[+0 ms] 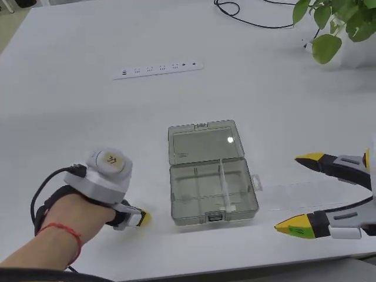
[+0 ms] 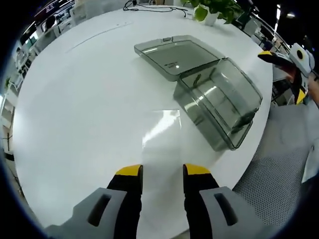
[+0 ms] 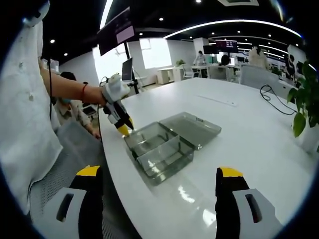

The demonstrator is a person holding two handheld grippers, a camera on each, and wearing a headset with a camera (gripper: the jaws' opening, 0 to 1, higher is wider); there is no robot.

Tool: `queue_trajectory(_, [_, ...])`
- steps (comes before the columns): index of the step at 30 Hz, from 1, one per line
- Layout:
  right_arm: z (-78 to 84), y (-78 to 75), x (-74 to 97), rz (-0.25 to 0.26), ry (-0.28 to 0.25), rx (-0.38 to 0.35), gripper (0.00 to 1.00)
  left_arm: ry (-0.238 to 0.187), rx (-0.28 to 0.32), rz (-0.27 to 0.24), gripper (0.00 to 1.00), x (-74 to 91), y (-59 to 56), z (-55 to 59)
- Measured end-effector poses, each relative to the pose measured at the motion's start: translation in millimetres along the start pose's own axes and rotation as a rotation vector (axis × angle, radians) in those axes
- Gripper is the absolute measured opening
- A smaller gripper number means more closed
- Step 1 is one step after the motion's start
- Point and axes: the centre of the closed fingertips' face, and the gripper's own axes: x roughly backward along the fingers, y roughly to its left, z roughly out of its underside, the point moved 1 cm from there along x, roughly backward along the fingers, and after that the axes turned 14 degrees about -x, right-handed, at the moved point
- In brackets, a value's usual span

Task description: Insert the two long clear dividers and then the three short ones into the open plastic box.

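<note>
Smoky plastic box (image 1: 174, 194) lies open, one divider (image 1: 223, 183) inside.

Box (image 1: 194, 215) near table (image 1: 88, 129) front edge, lid (image 1: 202, 145) lying behind base; inner divider (image 1: 224, 185) in base; loose divider (image 1: 294, 194) right of box; power strip (image 1: 157, 69) behind; plant (image 1: 338, 23) far right.

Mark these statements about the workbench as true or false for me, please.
1. The plastic box has its lid open. True.
2. The right hand-held gripper is shut on a divider. False: its jaws stand wide apart and hold nothing.
3. A clear divider already stands inside the box. True.
4. The power strip lies inside the box. False: it lies on the table, beyond the box.
</note>
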Motion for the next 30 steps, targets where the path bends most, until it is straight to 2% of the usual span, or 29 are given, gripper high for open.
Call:
queue_trajectory(5, [-1.8, 2.7, -1.5, 0.001, 0.005, 0.004, 0.94, -0.024, 0.039, 0.006, 0.3, 3.4, 0.0, 4.4])
queue_trajectory(7, [-3.2, 3.6, -2.1, 0.003, 0.006, 0.002, 0.94, -0.051, 0.075, 0.014, 0.3, 5.6, -2.9, 3.6])
queue_trajectory(15, [-8.6, 9.7, -4.4, 0.008, 0.014, 0.001, 0.94, -0.134, 0.153, 0.026, 0.3, 21.3, -7.9, -2.2])
queue_trajectory(17, [-10.6, 11.9, -4.6, 0.008, 0.015, 0.005, 0.93, -0.168, 0.167, 0.028, 0.3, 26.7, -8.4, -6.2])
queue_trajectory(20, [-13.2, 14.6, -5.2, 0.009, 0.017, 0.006, 0.92, -0.198, 0.186, 0.035, 0.3, 30.2, -6.1, -9.9])
queue_trajectory(25, [-19.3, 20.9, -6.7, 0.007, 0.014, 0.014, 0.91, -0.264, 0.213, 0.047, 0.3, 42.5, -8.8, -21.9])
queue_trajectory(30, [-28.5, 26.5, -7.3, 0.011, 0.007, 0.014, 0.9, -0.339, 0.226, 0.059, 0.3, 56.8, -13.2, -39.7])
